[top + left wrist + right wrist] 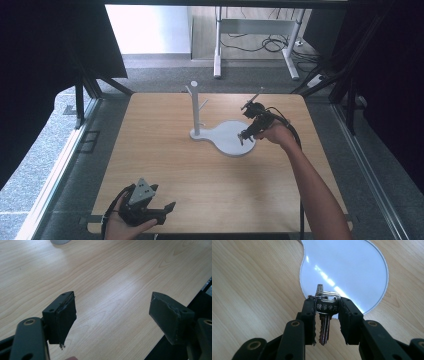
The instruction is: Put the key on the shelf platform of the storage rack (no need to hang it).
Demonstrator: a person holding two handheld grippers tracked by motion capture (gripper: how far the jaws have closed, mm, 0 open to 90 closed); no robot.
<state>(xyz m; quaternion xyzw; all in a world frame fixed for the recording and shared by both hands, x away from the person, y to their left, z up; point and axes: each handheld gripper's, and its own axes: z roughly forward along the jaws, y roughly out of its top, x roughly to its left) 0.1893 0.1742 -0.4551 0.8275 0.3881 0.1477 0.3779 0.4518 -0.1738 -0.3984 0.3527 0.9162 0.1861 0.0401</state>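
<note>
A white stand has an upright post with side pegs (195, 107) and a flat rounded base (227, 139). My right gripper (244, 135) hovers over the right edge of that base, pointing down at it. In the right gripper view my right gripper (327, 299) is shut on a small bunch of silver keys (325, 308), whose blades hang toward the camera, with the white base (347, 270) beneath. My left gripper (166, 208) rests at the table's near left edge. In its own view my left gripper (112, 300) is open with nothing between its black pads (65, 315).
The wooden table (165, 150) has black frame rails along its left and right sides. Behind it lie grey carpet and a desk frame (250, 45) with cables. A cable trails from the right gripper along the forearm (315, 185).
</note>
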